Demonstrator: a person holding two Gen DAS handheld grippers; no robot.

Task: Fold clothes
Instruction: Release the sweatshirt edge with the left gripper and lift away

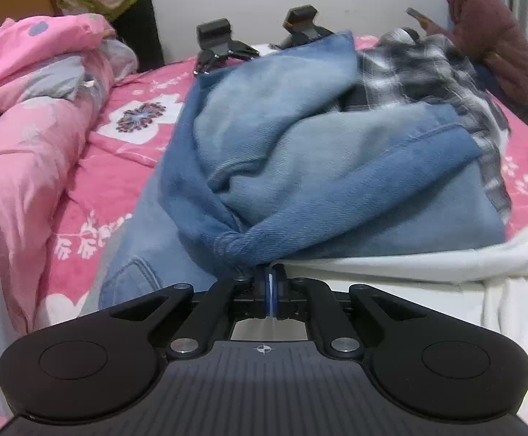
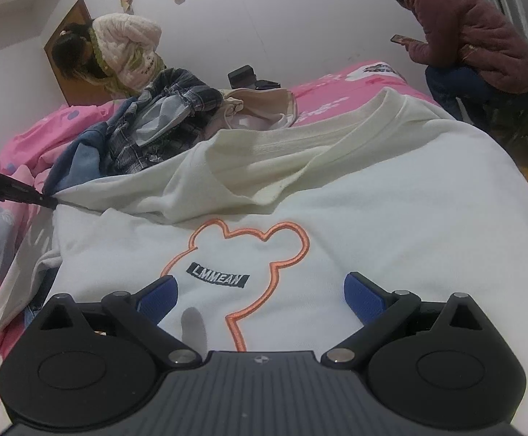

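The left claw (image 1: 271,283) is clamped shut, and a thin bit of cloth is pinched between its blue pads. From the right-hand camera that claw (image 2: 48,201) meets the edge of the white sweatshirt (image 2: 373,218) right where the blue denim (image 2: 78,167) lies against it, so I cannot say for sure which of the two cloths it has; from its own camera the bunched denim (image 1: 300,181) hangs just above the pads and the white cloth (image 1: 409,265) runs off beside them.

The right claw (image 2: 260,298) stands wide open over the sweatshirt's chest, one blue pad (image 2: 158,298) on either side of the orange bear outline (image 2: 249,254) with its small dark label. It grips nothing.

The sweatshirt lies spread across the near end of the bed (image 2: 322,101), collar towards the far edge, one part folded back over itself. Beyond it, towards the far left corner, a plaid shirt (image 2: 177,109) is heaped on the denim, with a beige garment (image 2: 260,105) just beside it. A pink quilt (image 1: 28,109) is bunched along the bed's left edge. Two spare black claws (image 1: 224,43) rest at the far edge.

One person in a light padded jacket (image 2: 129,47) bends at the far left corner; another in a dark red jacket (image 2: 471,29) crouches past the right edge, looking at a phone (image 2: 400,40).
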